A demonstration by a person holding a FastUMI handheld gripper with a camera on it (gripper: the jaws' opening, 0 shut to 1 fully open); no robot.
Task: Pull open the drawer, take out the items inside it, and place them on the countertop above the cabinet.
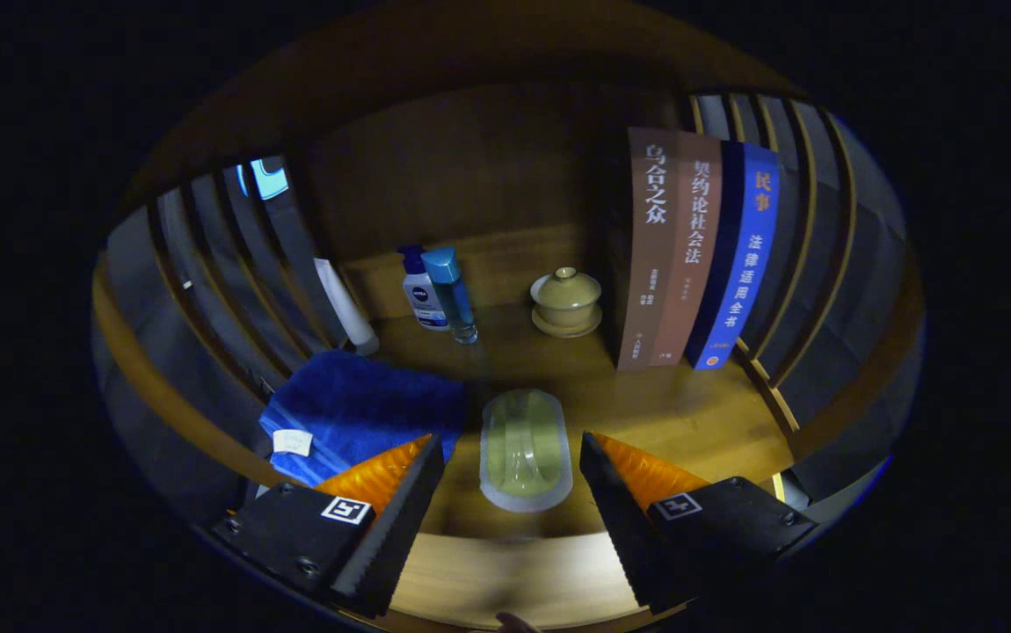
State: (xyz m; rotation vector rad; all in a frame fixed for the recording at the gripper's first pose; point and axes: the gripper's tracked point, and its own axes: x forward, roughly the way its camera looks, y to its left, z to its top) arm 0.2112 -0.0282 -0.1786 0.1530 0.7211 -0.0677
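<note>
A pale green oval soap box with a clear lid (525,448) lies flat on the wooden countertop (690,422). It sits between my two fingers, with a small gap on each side. My gripper (512,444) is open and neither finger presses on the box. A folded blue towel (365,409) with a white tag lies on the countertop just beyond my left finger (409,492). A lighter wooden edge (505,576) runs across below the fingers.
At the back stand a white bottle with a blue cap (420,290), a clear blue bottle (453,294) and a lidded tan cup on a saucer (566,301). Three upright books (699,255) stand at the right. Slatted walls (224,281) close both sides.
</note>
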